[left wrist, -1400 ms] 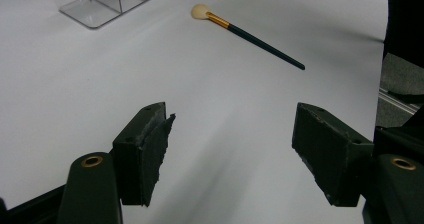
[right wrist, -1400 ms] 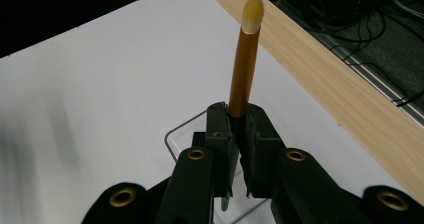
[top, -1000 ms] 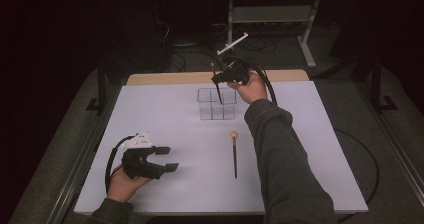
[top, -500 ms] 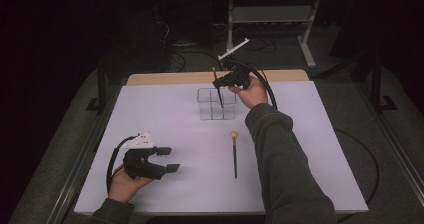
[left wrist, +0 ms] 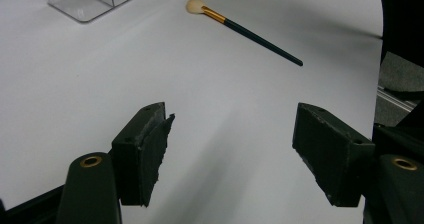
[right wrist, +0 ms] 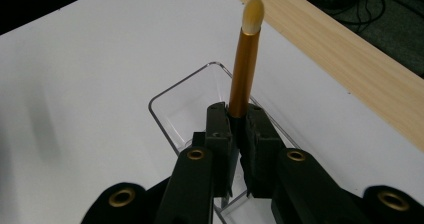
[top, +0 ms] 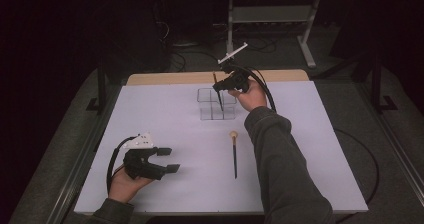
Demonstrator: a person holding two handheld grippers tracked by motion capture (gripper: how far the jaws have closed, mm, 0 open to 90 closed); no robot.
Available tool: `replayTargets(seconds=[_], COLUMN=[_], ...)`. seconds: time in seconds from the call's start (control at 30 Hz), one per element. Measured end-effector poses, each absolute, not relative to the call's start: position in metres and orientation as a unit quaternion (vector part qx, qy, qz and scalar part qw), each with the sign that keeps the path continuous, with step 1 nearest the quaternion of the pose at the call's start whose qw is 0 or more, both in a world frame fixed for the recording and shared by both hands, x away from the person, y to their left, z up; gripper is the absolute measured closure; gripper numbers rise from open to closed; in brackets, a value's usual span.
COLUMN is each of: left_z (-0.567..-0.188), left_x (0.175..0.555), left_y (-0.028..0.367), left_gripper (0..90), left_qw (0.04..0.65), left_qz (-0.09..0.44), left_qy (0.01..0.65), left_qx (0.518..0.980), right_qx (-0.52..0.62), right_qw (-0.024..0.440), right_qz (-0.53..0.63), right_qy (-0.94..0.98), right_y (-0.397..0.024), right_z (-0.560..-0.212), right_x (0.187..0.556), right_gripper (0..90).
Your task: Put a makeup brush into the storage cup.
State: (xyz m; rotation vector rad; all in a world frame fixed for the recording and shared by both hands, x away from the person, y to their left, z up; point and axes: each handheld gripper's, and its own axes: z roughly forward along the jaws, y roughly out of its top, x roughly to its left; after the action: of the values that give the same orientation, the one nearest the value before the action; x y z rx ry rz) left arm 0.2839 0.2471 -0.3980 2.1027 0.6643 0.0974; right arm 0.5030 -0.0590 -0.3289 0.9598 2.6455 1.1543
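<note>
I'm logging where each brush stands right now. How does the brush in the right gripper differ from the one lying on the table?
The held brush stands near upright over the clear organizer, clamped in the right gripper; the loose brush lies flat on the white table, touched by nothing. The held brush shows a long gold ferrule; the loose brush has a short gold band and dark handle. Both have pale bristle tips.

The organizer (right wrist: pixel 170 116) is clear glossy plastic. The held brush (right wrist: pixel 245 64) has a shiny gold metallic ferrule and soft pale bristles. The table (top: pixel 165 119) is matt white, edged in pale wood.
</note>
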Motion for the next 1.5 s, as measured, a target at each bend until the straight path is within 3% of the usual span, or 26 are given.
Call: replayTargets(seconds=[0.6, 0.7, 1.5], left_z=[-0.398, -0.398, -0.399], left_x=[0.283, 0.284, 0.285], left_y=[0.248, 0.248, 0.247], left_gripper=[29.4, 29.3, 29.4], left_qw=[0.454, 0.452, 0.451], left_qz=[0.036, 0.035, 0.036], left_qy=[0.274, 0.273, 0.273], left_qx=[0.847, 0.848, 0.849], right_qx=[0.316, 0.322, 0.32], right_qw=[0.047, 0.056, 0.042], right_qz=[0.367, 0.357, 0.369], right_qy=[0.874, 0.875, 0.871], right_y=[-0.052, -0.051, -0.06], right_z=[-0.34, -0.344, -0.343], right_x=[0.505, 0.505, 0.489], right_gripper=[81.6, 70.6, 66.6])
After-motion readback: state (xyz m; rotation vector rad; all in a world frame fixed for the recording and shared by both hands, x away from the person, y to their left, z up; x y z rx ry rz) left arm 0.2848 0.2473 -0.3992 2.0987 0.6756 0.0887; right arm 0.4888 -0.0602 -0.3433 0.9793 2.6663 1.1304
